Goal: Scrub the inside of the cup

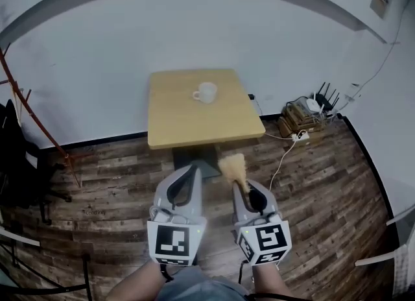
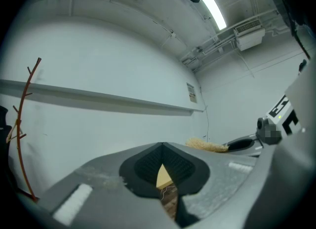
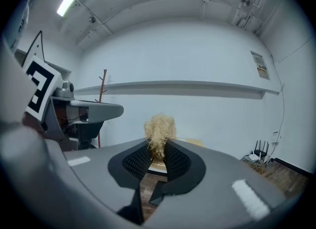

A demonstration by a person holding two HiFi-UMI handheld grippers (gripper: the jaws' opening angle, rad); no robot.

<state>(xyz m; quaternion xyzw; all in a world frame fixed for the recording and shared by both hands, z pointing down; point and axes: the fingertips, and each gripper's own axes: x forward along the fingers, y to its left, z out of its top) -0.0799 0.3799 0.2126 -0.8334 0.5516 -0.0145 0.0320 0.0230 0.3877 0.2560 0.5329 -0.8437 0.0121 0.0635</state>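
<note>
A white cup (image 1: 205, 92) with a handle stands upright on the far half of a small wooden table (image 1: 194, 124). Both grippers hover over the floor, short of the table's near edge. My right gripper (image 1: 245, 186) is shut on a tuft of straw-coloured scrubbing fibre (image 1: 233, 165), whose bristles (image 3: 159, 128) stick out past the jaw tips. My left gripper (image 1: 192, 168) is shut with nothing in it (image 2: 163, 170). From the left gripper view the fibre tuft (image 2: 206, 145) shows to the right.
Dark wood plank floor (image 1: 117, 183) surrounds the table. A power strip, cables and routers (image 1: 305, 115) lie by the right wall. A red-brown coat stand (image 1: 26, 111) is at the left, with chair parts at both lower edges.
</note>
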